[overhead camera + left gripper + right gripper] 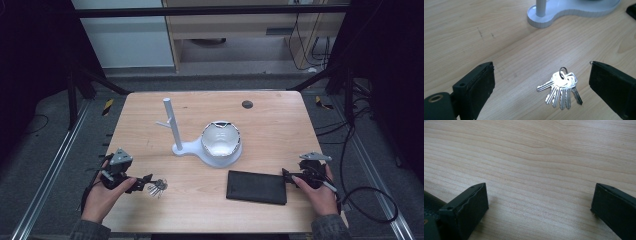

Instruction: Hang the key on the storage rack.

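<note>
Keys [561, 88] are lying on the table [270, 120] between the wide-open, empty left gripper [541, 82]; right gripper [539, 205] is gaping beside a black case [256, 187].

The high view looks forward and down over my whole surface [210, 200] from my side. My left gripper view sits low and close, facing the keys [560, 87] (also in the high view); my right skims bare wood nearer still.
</note>
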{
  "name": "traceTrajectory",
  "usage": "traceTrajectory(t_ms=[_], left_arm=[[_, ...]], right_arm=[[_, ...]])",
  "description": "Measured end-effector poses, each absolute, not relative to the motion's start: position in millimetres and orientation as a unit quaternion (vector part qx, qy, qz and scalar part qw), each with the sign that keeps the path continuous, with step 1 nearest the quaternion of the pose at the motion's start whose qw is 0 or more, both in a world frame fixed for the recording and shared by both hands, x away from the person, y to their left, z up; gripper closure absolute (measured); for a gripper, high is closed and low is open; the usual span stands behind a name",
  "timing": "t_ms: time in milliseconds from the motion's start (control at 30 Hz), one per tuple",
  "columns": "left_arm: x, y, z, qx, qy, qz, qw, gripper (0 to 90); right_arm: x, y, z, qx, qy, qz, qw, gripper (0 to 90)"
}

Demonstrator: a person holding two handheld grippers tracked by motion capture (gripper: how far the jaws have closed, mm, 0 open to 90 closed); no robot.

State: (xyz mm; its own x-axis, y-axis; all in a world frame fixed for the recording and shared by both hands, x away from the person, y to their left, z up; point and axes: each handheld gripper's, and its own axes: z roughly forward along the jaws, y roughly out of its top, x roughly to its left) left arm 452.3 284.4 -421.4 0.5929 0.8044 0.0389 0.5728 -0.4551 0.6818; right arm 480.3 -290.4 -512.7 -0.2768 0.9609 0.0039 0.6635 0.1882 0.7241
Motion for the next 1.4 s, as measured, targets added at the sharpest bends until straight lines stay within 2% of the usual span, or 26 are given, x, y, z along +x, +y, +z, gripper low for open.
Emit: traceTrajectory(t_ms=[167,267,433,600,800,1067,1400], left_arm=[[458,264,-425,0.873,0.384,0.175,0.244,6.8],[459,254,-432,0.891,0.368,0.15,0.218,7.3],[461,242,-446,0.914,0.342,0.138,0.171,10.6],[464,233,-460,0.928,0.315,0.109,0.164,16.1],[473,233,-464,0.93,0.316,0.097,0.163,29.7],[478,234,-466,0.935,0.308,0.073,0.159,42.2],[482,237,-465,0.934,0.313,0.073,0.159,51.5]], right_arm=[[480,-290,-513,0.553,0.734,0.316,0.235,1.0],[480,-290,-513,0.554,0.734,0.316,0.235,1.0],[480,-290,-513,0.553,0.734,0.316,0.235,1.0],[480,-290,-513,0.553,0.734,0.315,0.236,1.1],[480,-290,-513,0.554,0.733,0.317,0.235,1.2],[480,-290,-513,0.553,0.734,0.317,0.235,1.3],[479,-291,-513,0.553,0.734,0.317,0.234,1.4]])
